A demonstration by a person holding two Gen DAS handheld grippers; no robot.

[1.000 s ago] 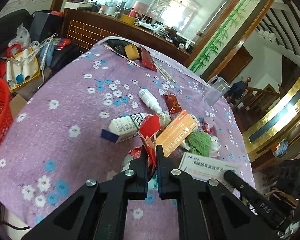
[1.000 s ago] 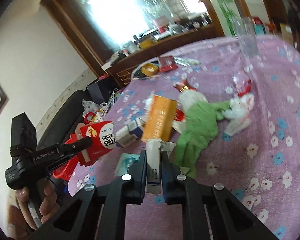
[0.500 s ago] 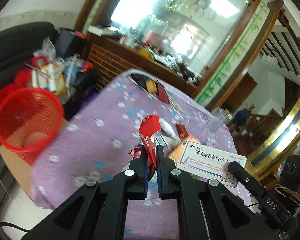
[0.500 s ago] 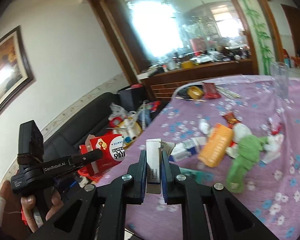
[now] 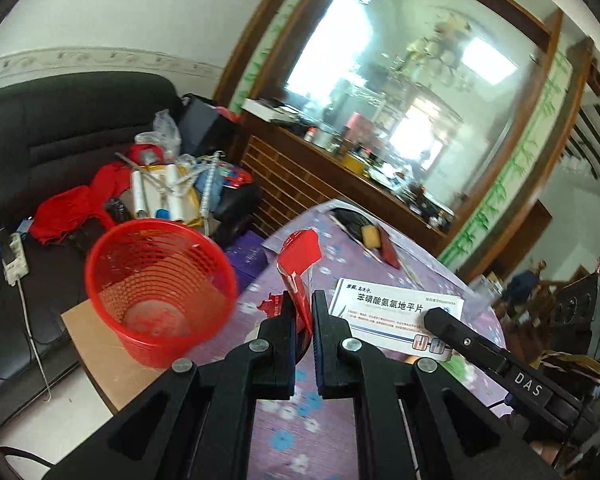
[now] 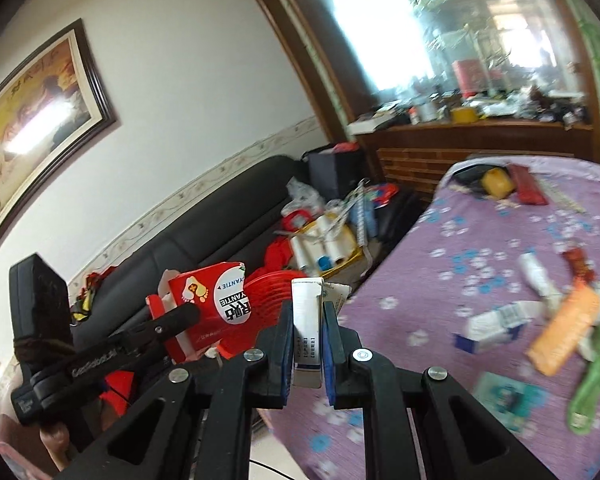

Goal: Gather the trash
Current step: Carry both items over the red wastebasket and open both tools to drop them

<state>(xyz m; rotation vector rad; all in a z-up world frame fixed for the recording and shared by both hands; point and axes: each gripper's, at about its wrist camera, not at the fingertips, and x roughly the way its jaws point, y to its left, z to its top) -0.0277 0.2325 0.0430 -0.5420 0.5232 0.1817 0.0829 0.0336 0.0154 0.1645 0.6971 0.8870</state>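
We see the left gripper (image 5: 300,308) with its jaws clamped on a red carton (image 5: 298,264), which stands up out of the fingertips; its printed red face (image 6: 214,304) also shows in the right wrist view, held by the left gripper there at the left. The right gripper (image 6: 308,334) pinches a white medicine box (image 6: 308,332) edge-on between its blue pads, the box's top poking above the fingertips. In the left view that same white box (image 5: 396,316) lies flat-faced just right of the left fingers. The red mesh basket (image 5: 160,288) sits left of and beyond the left fingers, on a cardboard sheet (image 5: 96,356) on the floor, mouth open upward. Right of and beyond the right fingers, on the purple flowered tablecloth (image 6: 480,248), we note an orange box (image 6: 564,332), a white-and-blue carton (image 6: 492,326) and a green cloth (image 6: 596,372), all motion-blurred.
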